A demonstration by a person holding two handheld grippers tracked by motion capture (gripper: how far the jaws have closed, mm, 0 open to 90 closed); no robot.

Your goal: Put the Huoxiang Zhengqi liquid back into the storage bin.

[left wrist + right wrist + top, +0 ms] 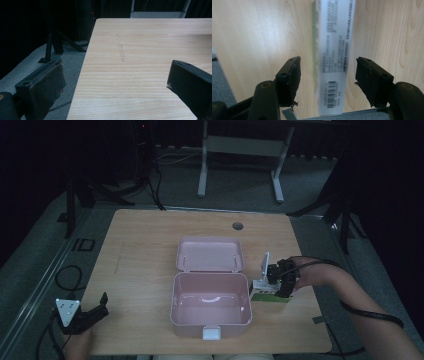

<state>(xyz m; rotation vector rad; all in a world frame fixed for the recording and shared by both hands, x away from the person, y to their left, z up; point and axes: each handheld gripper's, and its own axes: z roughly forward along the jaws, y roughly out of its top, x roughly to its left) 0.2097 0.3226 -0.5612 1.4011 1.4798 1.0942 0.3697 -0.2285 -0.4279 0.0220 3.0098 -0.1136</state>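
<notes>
An open pink lunch box stands mid-table, its base (210, 326) toward me and its lid (210, 254) lying flat behind it. Just right of the base lies a small green and white carton (270, 296). My right gripper (278, 279) hangs over that carton. In the right gripper view its jaws stand open on either side of the carton (335, 50), whose white face carries print and a barcode, and the pads (293, 77) do not touch it. My left gripper (101, 304) rests open at the table's front left corner, over bare wood (140, 62).
A white latch (211, 334) sticks out from the lunch box's front wall. A round cable hole (237, 226) sits near the table's far edge. Beyond the table stands a white desk frame (240, 150). Cables (70, 275) lie on the floor at the left.
</notes>
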